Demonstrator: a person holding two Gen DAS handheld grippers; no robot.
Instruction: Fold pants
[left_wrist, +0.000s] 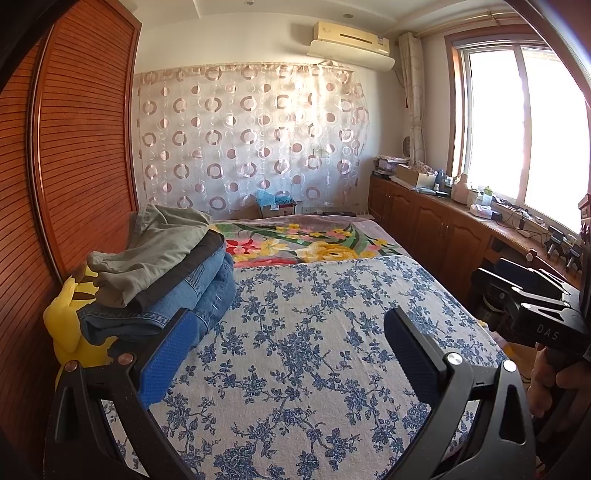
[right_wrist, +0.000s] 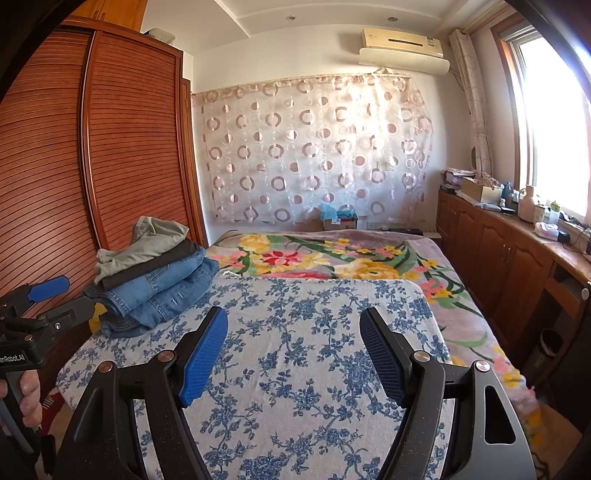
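A stack of folded pants (left_wrist: 162, 273) lies at the left edge of the bed, against the wardrobe: olive-green pants on top, a dark pair under them, blue jeans at the bottom. It also shows in the right wrist view (right_wrist: 155, 280). My left gripper (left_wrist: 288, 328) is open and empty above the blue-flowered cloth (left_wrist: 314, 332), just right of the stack. My right gripper (right_wrist: 293, 328) is open and empty over the same cloth (right_wrist: 314, 369). The left gripper also shows at the left edge of the right wrist view (right_wrist: 48, 299).
A yellow plush toy (left_wrist: 70, 325) sits under the stack by the wooden wardrobe (left_wrist: 66, 147). A flowered blanket (left_wrist: 303, 240) covers the far bed. Wooden cabinets (left_wrist: 436, 218) with clutter run along the right under the window.
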